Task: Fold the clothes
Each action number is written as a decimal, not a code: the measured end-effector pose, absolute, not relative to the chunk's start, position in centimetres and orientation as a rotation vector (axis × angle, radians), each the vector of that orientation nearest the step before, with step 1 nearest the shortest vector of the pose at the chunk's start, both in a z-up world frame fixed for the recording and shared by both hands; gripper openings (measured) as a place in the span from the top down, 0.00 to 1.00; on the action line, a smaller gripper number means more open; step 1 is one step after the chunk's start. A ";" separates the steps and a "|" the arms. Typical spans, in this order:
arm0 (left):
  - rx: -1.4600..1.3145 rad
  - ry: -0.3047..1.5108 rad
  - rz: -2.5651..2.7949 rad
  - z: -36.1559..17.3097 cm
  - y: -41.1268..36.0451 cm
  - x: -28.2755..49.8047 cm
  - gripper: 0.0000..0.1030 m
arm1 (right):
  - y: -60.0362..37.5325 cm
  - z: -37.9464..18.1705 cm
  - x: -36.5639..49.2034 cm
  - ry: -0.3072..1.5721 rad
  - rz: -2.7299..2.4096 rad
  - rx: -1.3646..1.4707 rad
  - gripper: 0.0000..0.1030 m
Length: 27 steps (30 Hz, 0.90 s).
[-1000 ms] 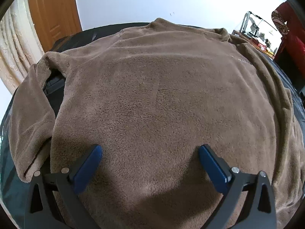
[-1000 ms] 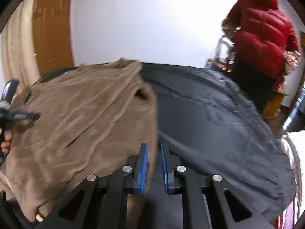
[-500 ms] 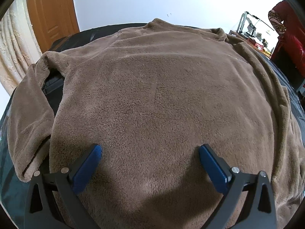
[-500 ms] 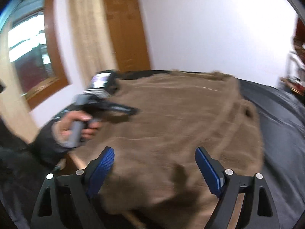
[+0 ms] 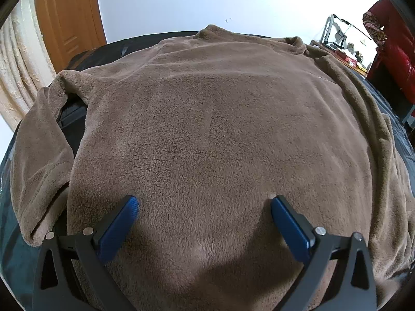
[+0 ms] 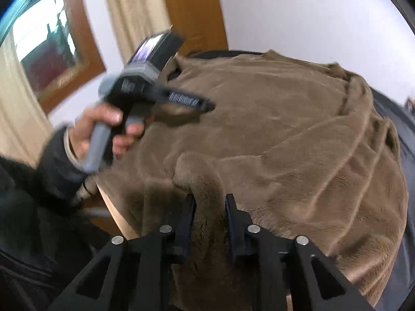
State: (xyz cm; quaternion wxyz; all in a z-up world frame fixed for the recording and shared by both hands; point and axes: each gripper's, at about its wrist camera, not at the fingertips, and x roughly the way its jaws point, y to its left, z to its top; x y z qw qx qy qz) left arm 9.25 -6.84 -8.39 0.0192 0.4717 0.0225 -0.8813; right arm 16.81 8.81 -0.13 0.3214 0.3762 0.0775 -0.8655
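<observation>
**Brown fleece top spread flat, its near edge pinched**

A soft brown fleece top (image 5: pixel 212 129) is laid flat on a dark cover (image 5: pixel 399 140) that is spread over the surface under it. It is laid lengthwise away from the left wrist camera, with the neck end (image 5: pixel 207 29) at the far side and the hem near the cameras. One sleeve (image 5: pixel 39 160) is seen hanging down along the left side.

The left gripper (image 5: pixel 203 203) is held over the near part of the top with its blue fingers (image 5: pixel 118 226) wide apart and nothing between them. It is held by a hand (image 6: pixel 103 132) in a dark sleeve.

The right gripper (image 6: pixel 210 202) is clamped on a raised fold (image 6: pixel 199 173) of the top at the near edge.

A wooden door (image 5: pixel 70 18) and a pale curtain (image 5: pixel 18 72) are seen behind. A person in a red jacket (image 5: pixel 394 49) is seen at the far right, beside a small stand (image 5: pixel 342 41).
</observation>
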 end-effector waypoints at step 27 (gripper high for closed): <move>1.460 0.076 -2.740 -8.4 -6.7 9.1 0.01 | 4.3 -0.7 17.9 0.282 -2.192 0.935 0.07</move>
